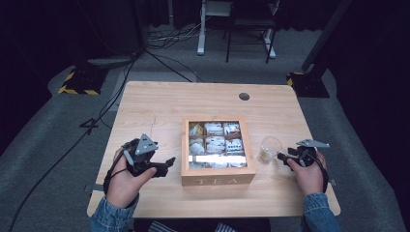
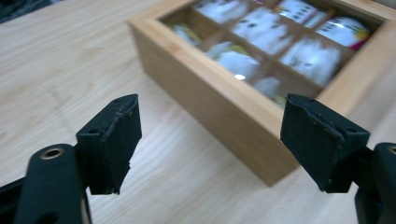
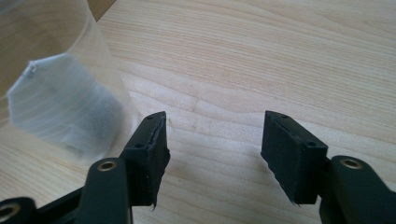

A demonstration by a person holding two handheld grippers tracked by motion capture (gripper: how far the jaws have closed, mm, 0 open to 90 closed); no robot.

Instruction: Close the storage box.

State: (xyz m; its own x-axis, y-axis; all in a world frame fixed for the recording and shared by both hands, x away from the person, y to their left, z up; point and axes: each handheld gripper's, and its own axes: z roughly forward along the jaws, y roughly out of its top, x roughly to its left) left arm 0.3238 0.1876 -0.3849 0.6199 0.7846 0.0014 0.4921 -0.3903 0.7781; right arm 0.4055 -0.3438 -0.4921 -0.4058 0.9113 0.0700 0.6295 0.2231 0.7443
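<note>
A wooden tea box (image 1: 217, 180) stands at the middle of the table, with several tea bag packets showing through its clear top. My left gripper (image 1: 167, 165) hangs open just left of the box, pointing at its left wall (image 2: 224, 116), and nothing lies between the jaws (image 2: 210, 140). To the right of the box stands a clear glass cup (image 1: 269, 149) with a pale tea bag (image 3: 60, 107) inside. My right gripper (image 1: 282, 157) sits open just right of the cup. Its jaws (image 3: 215, 149) hold only bare table between them, with the cup (image 3: 46, 70) beside the left jaw.
The light wooden table (image 1: 159, 108) has a round cable hole (image 1: 244, 96) at its far right. Beyond the table lie grey floor, cables and stand legs. A person's hands in denim sleeves hold both grippers near the front edge.
</note>
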